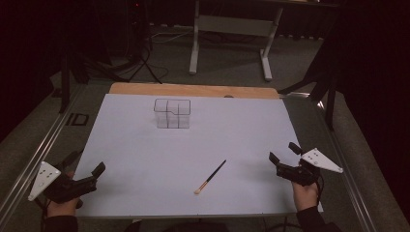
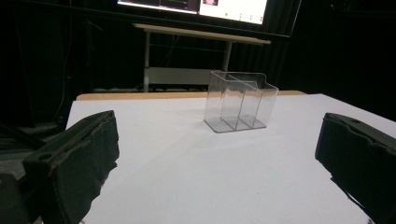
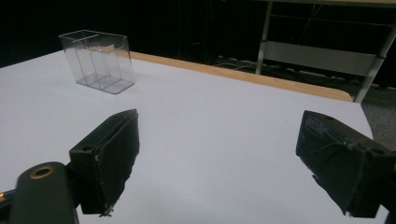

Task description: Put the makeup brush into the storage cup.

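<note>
A clear plastic holder [image 1: 172, 113] with compartments stands upright on the white sheet [image 1: 145, 150] toward the far side; it also appears in the left gripper view [image 2: 239, 101] and the right gripper view [image 3: 99, 61]. A thin dark-handled brush [image 1: 210, 177] with a pale tip lies flat nearer the front, right of centre. My left gripper [image 1: 87, 163] rests at the sheet's front left corner, jaws wide apart with nothing between them [image 2: 217, 161]. My right gripper [image 1: 283, 152] sits at the right edge, also open and empty [image 3: 217, 158], to the right of the brush.
The sheet covers a wooden tabletop [image 1: 193, 90] whose far edge shows. Metal rails [image 1: 43, 140] run along both sides. Beyond stands a white-legged desk [image 1: 232, 29] and tripod legs [image 1: 140, 63] on grey carpet.
</note>
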The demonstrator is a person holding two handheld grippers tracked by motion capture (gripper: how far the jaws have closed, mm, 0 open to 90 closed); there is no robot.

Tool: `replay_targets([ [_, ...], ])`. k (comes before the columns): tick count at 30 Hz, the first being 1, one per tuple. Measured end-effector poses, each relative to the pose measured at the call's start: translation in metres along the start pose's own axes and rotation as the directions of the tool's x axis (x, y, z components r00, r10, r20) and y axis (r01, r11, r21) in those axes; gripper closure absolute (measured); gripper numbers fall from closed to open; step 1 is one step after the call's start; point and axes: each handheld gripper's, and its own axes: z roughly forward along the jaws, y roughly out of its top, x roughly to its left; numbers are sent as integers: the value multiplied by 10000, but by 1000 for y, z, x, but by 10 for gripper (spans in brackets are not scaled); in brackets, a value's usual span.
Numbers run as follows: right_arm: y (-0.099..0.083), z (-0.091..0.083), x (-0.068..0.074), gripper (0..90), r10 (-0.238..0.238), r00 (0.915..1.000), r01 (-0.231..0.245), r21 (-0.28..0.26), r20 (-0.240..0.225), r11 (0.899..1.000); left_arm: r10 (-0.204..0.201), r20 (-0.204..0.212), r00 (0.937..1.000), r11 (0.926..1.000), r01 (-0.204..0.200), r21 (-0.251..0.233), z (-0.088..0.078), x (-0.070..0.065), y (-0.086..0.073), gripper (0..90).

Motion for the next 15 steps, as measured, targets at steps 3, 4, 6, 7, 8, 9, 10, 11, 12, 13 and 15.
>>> replay_targets([
  [3,0,0,0,132,-16,10000,17,70,-58,10000,0,-5,10000,10000,0,-8,0,0,0,0],
  [4,0,-1,0,133,2,10000,-2,74,-73,10000,-8,-1,10000,10000,8,-8,-1,-1,0,0],
  [6,1,-1,0,133,2,9999,-2,77,-105,10000,16,-2,10000,10000,-16,-11,-1,-1,0,0],
  [7,1,-1,0,133,18,9999,-16,94,-162,10000,19,20,10000,10000,-19,-26,-1,-1,0,0],
  [8,1,-1,0,133,25,9998,-23,122,-173,9999,20,30,10000,10000,-20,-19,-1,-1,0,0],
  [9,1,0,1,133,28,9998,-24,170,-204,9999,26,20,10000,10000,-26,-14,-1,-1,0,0],
  [10,1,0,1,133,28,9998,-24,170,-204,9999,26,20,10000,10000,-26,-14,-1,-1,0,0],
  [11,2,0,1,133,5,9997,0,185,-243,9998,6,56,10000,10000,-6,-13,0,-1,0,0],
  [12,2,0,3,133,-6,9997,11,214,-252,9998,-27,84,10000,10000,27,-3,0,-1,0,0],
  [13,3,0,3,133,99,9995,-93,227,-285,9997,-22,145,9999,10000,22,4,0,-2,0,0],
  [15,6,-1,4,132,98,9994,-91,224,-340,9997,13,152,9999,10000,-13,12,0,-2,0,0],
])
